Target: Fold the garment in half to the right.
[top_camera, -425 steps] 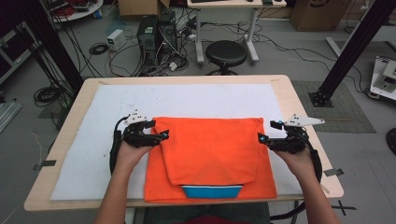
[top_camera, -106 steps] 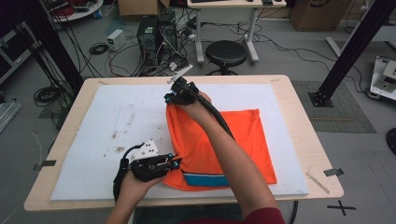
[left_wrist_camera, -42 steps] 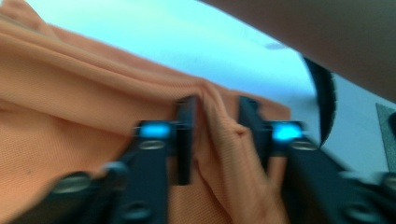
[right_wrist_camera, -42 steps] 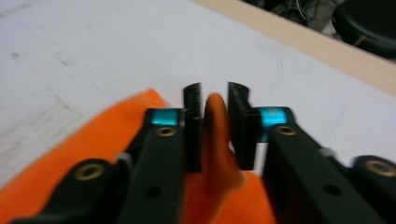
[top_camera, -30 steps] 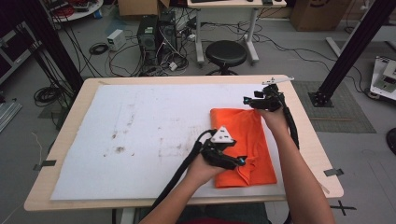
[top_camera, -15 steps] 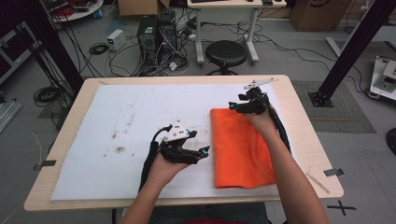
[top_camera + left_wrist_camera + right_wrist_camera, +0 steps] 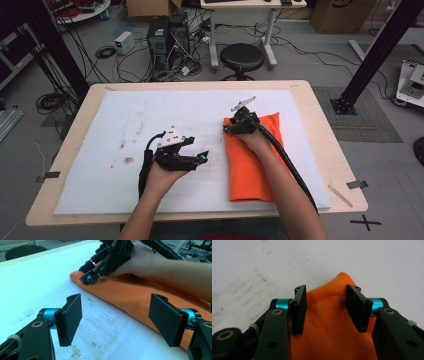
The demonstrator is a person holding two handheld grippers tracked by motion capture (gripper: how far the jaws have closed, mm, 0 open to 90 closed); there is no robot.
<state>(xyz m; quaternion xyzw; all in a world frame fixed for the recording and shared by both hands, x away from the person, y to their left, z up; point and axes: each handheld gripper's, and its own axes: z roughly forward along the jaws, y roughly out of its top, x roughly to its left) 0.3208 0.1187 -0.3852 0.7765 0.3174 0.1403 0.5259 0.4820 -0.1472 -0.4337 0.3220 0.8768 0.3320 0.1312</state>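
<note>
The orange cloth (image 7: 252, 157) lay folded into a narrow strip on the right half of the white mat (image 7: 150, 115), long side running toward the person. The right gripper (image 7: 231, 128) sat at the strip's far left corner. In the right gripper view its jaws had just been closing, and a raised peak of orange cloth (image 7: 332, 315) stood between the pads; the fabric looked bracketed rather than firmly pinched, so I judged the grip not yet made.

The left gripper (image 7: 202, 159) hovered over bare mat just beside the strip's left edge, jaws wide apart with nothing between them. The left gripper view showed that edge lying ahead of it.

Judgement on the step: the corner was being taken up for another fold. To do it well, the right pads should close on all layers at the corner, not the top one alone, or the strip would peel open when lifted. The left gripper should take the near corner of the same edge before either hand lifts, so both ends rise together and the crease stays straight.
</note>
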